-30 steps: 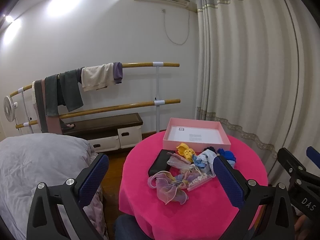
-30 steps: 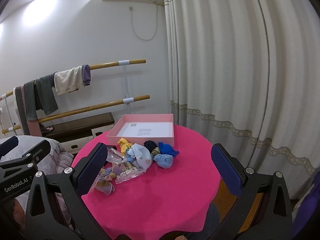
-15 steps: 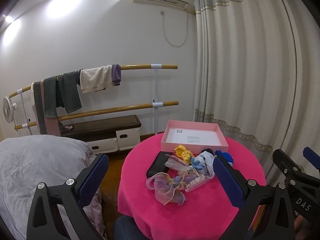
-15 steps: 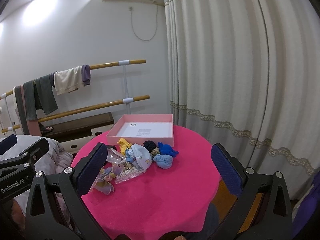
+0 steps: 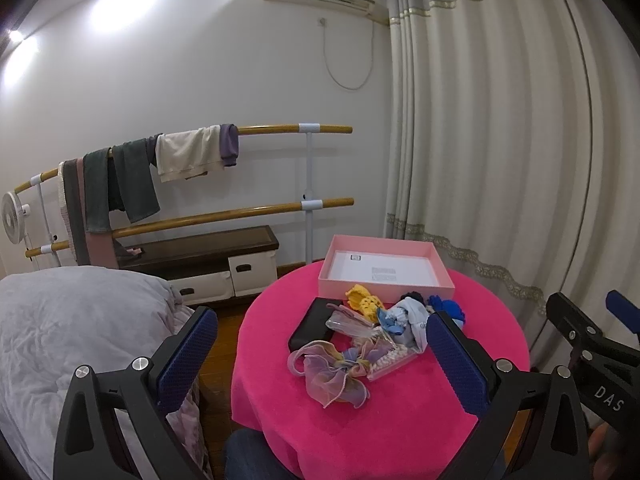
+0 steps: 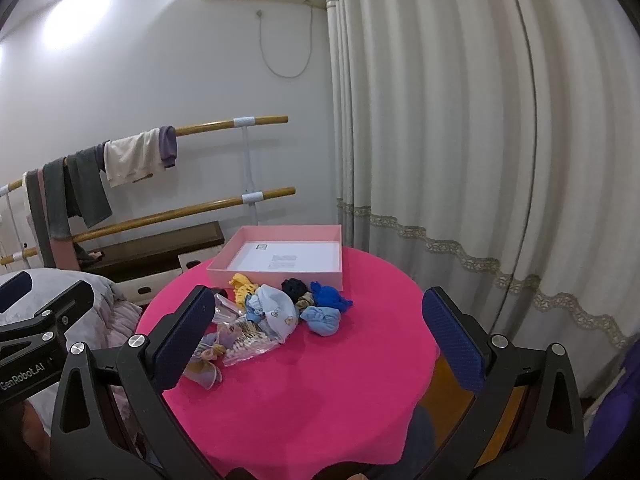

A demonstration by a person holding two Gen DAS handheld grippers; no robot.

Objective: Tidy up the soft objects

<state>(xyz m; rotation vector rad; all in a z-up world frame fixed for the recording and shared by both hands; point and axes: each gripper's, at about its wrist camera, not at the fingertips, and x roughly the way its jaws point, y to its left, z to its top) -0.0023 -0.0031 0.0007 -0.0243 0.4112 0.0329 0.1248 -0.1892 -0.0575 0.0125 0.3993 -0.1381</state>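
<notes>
A pile of soft items lies on the round pink table in front of an empty pink box: a pastel organza scrunchie, a yellow knit piece, a light blue cloth, a dark blue piece, a light blue bundle and a black scrunchie. My left gripper is open and empty, held back from the table's near edge. My right gripper is open and empty, also short of the pile.
A black flat case and a clear plastic bag lie among the pile. A grey bed is at the left. A wooden rail with hanging clothes, a low bench and curtains stand behind.
Both grippers have barely shifted; the left view has drifted slightly, so the table sits a little further left. Nothing was gripped or moved.
</notes>
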